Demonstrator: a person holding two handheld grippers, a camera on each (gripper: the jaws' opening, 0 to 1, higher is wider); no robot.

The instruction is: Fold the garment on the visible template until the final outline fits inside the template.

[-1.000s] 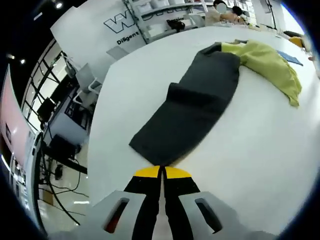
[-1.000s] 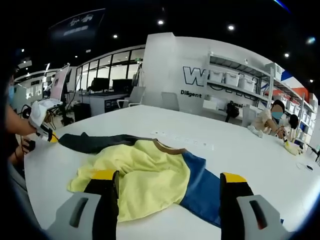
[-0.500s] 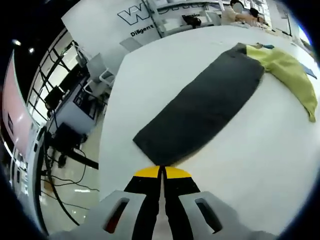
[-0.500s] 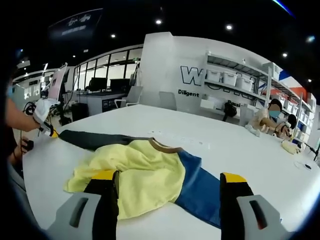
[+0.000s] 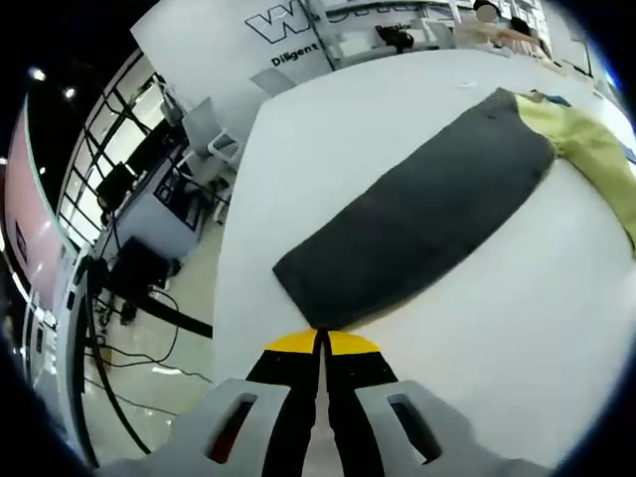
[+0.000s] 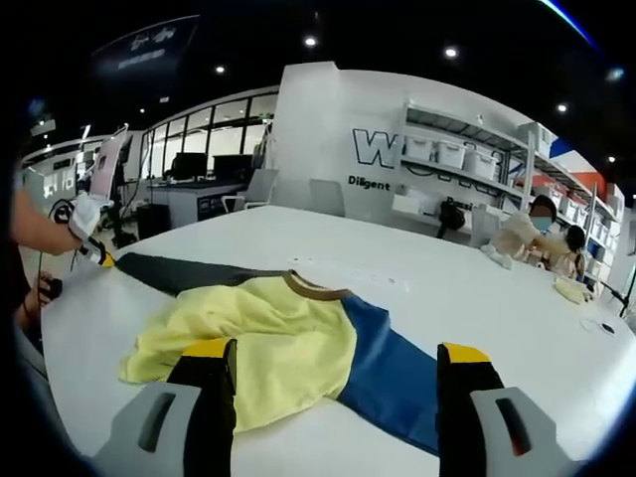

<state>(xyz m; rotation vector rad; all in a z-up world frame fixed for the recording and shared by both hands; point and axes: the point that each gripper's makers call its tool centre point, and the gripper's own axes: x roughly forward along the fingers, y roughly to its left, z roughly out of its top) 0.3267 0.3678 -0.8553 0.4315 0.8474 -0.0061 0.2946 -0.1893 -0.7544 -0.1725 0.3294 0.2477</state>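
Observation:
A colour-block garment lies on the white table (image 5: 298, 149). Its dark grey part (image 5: 417, 224) stretches flat away from my left gripper (image 5: 320, 343), which is shut on that part's near edge close to the table's rim. The yellow part (image 5: 596, 149) lies at the far end. In the right gripper view the yellow part (image 6: 258, 323) is rumpled, with a brown collar (image 6: 313, 288) and a blue part (image 6: 383, 363) beside it. My right gripper (image 6: 336, 353) hovers open just over them, holding nothing. At the far left, a hand holds the left gripper (image 6: 94, 253) at the grey end (image 6: 179, 273).
The table edge (image 5: 238, 258) runs close to the left gripper, with floor, cables and office chairs (image 5: 204, 139) beyond it. People sit at the table's far side (image 6: 542, 234). Small items lie near them (image 6: 576, 290). Shelves line the back wall (image 6: 457, 149).
The left gripper has drawn the grey part back toward the table edge. Its folded bump has flattened into one long strip. The yellow part slid slightly toward the left gripper. The right gripper stays open.

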